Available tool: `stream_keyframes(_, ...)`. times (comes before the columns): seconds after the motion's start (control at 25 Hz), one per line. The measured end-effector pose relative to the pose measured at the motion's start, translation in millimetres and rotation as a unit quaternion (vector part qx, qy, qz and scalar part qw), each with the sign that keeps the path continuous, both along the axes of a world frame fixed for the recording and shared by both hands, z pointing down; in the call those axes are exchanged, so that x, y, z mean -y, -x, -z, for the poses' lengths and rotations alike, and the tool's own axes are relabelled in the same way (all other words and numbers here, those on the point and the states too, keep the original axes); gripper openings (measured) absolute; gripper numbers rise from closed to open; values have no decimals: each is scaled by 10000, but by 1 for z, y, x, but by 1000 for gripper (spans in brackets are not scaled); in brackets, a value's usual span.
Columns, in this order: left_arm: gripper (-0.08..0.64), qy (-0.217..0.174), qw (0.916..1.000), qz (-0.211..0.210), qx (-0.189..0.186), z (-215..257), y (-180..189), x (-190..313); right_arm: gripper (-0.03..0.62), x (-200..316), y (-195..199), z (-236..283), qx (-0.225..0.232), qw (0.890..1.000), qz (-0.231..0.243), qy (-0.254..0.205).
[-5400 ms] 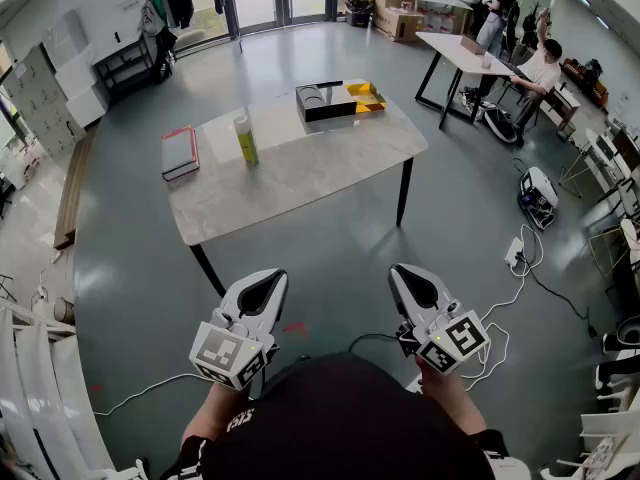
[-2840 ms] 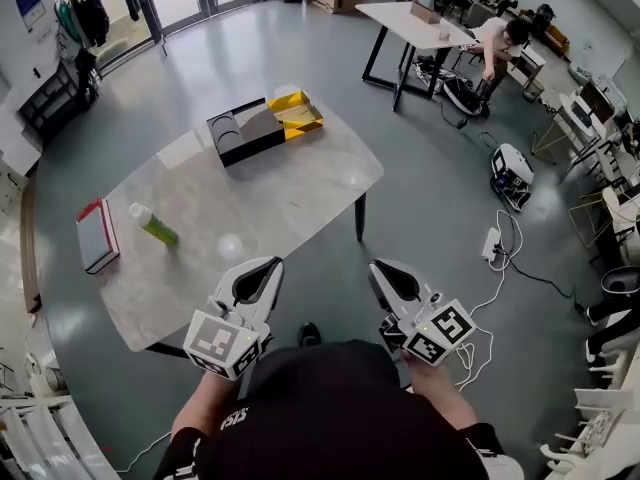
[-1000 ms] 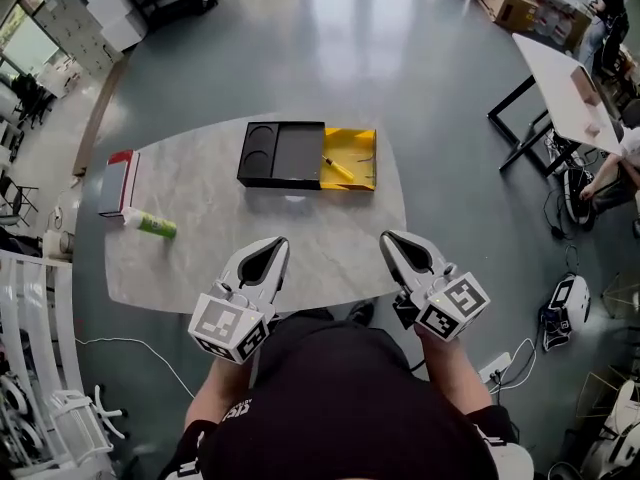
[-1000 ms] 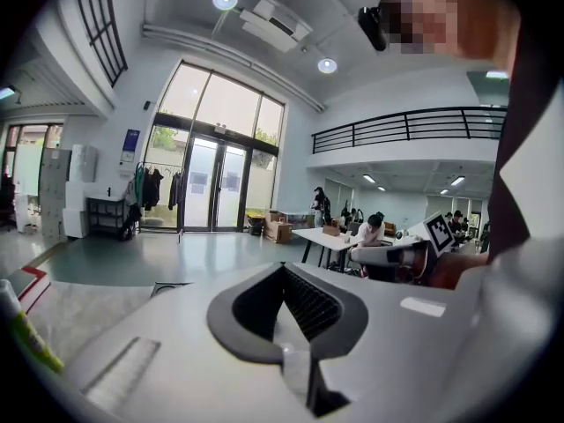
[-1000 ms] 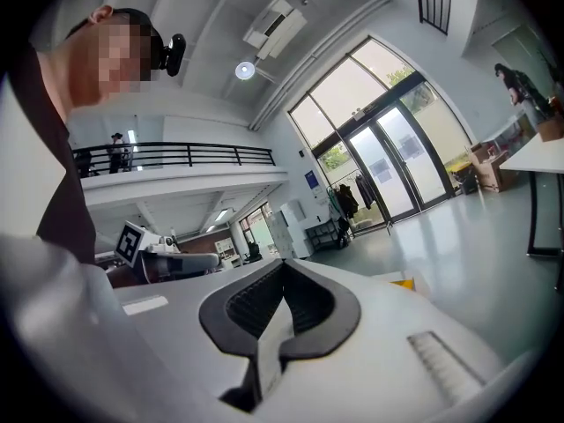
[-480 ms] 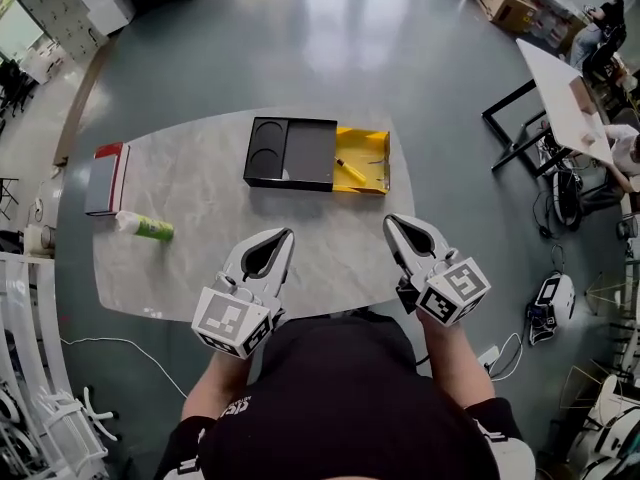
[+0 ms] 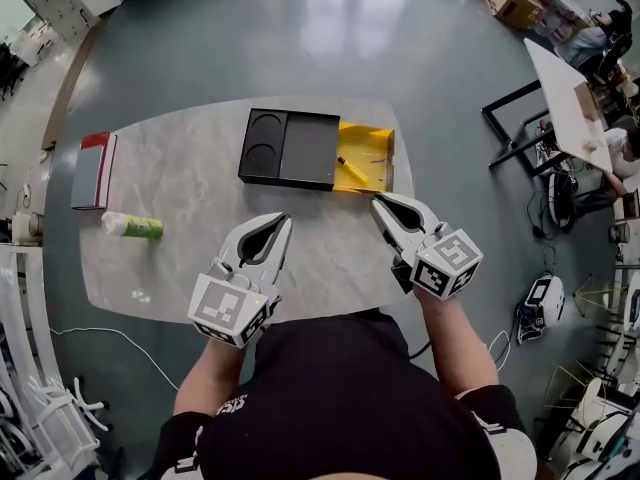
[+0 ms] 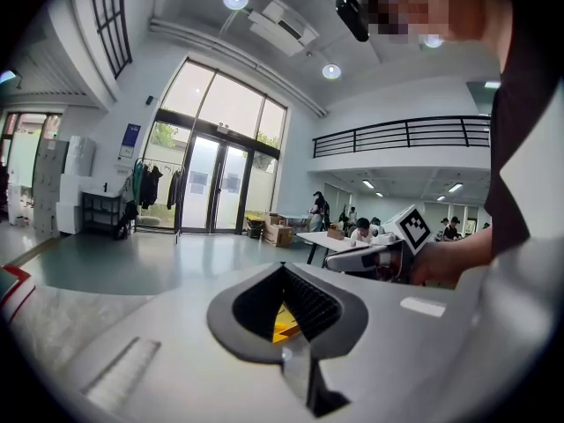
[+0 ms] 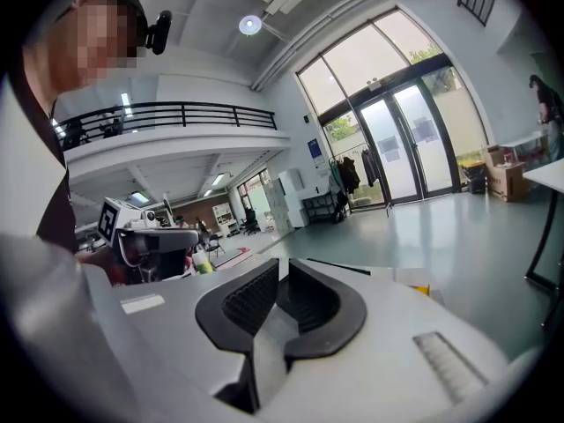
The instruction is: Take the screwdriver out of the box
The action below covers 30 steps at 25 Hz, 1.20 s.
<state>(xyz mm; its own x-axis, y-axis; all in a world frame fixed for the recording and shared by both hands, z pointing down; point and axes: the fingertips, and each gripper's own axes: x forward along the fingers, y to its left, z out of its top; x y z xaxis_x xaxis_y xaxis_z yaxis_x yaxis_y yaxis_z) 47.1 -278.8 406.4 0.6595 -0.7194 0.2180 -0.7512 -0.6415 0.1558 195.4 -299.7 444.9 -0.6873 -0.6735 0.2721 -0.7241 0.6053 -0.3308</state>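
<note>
**Getting close to the box**
The person is now standing at the counter, no longer far off, so the grab is coming soon. The right gripper is opening its jaws a crack, with nothing between them. The left gripper is keeping its jaws pressed together. The screwdriver is lying in the yellow part of the box, just ahead of the right jaws.

Pale marble-look table with a black-and-yellow box, a lying green bottle, a red-edged book.
</note>
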Motion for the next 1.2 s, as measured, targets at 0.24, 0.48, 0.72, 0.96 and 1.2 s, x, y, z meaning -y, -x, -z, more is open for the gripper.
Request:
stream_keyframes(0.24, 2, 130, 9997, 186, 17, -18, -13, 26, 64, 37, -3, -33, -445, 9976, 472, 260)
stream_keyframes(0.48, 2, -18, 9993, 297, -205, -23, -21, 48, 91, 73, -6, -84, -1009, 9891, 830, 674)
stream_keyframes(0.72, 2, 154, 9984, 520, -184, -43, -17, 68, 114, 100, -13, -144, -1683, 9743, 1051, 1069)
stream_keyframes(0.96, 2, 147, 9990, 306, -277, -56, -24, 72, 160, 111, -16, -206, -2547, 9443, 1483, 1463)
stream_keyframes(1.2, 2, 291, 9986, 356, -270, -74, -22, 76, 159, 119, -13, -245, -3053, 9209, 1643, 1780)
